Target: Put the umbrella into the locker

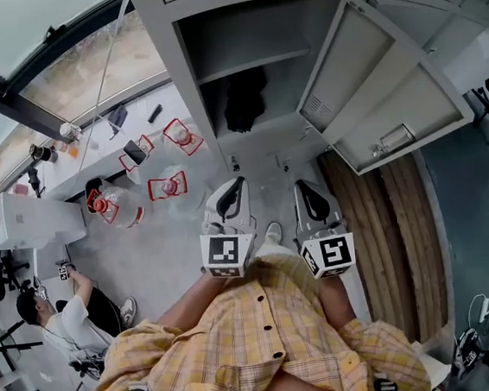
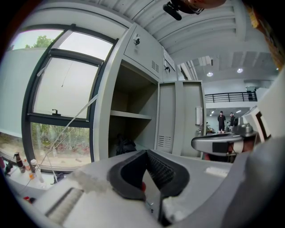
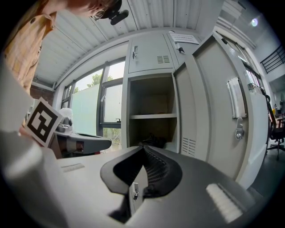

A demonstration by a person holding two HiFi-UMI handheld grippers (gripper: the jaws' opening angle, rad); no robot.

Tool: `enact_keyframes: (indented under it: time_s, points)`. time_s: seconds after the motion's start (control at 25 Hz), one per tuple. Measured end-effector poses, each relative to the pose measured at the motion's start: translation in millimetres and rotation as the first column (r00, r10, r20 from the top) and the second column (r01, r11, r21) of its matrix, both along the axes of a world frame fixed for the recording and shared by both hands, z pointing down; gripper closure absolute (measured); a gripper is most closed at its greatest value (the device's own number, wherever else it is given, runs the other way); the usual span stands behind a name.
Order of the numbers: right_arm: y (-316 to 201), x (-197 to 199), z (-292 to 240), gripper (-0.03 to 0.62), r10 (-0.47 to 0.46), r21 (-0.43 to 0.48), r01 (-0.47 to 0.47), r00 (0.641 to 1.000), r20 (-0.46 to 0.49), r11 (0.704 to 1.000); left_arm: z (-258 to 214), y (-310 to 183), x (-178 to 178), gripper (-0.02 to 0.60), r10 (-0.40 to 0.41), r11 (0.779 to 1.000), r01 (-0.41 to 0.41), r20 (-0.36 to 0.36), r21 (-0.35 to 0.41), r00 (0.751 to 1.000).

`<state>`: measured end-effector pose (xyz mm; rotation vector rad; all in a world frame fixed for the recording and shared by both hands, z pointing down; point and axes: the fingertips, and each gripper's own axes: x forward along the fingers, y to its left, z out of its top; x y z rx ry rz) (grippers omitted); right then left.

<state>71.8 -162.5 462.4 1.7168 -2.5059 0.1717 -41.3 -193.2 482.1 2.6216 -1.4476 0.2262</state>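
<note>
Both tongs pressed together, nothing pinched: left gripper (image 1: 235, 184), right gripper (image 1: 303, 185). A dark bundle, the umbrella (image 1: 246, 100) I reckon, sits inside the locker (image 1: 185, 62) at twelve o'clock. Door (image 1: 383, 89) open at two o'clock; I'd nudge its outer edge slowly.

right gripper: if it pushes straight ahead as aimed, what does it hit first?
Likely the dark bundle, possibly the umbrella, lying under the shelf in the open locker. Nothing shows in between, though depth is hard to judge.
</note>
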Motion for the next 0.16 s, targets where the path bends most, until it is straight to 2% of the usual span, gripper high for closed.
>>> enact_keyframes:
  time_s: [0.16]
  points:
    - [-1.7,2.9,0.0,0.597,-0.002,-0.002,0.002,1.0,0.007,1.0,-1.1,-2.0,-0.8,0.582,-0.01,1.0,0.01,0.004,0.009,1.0]
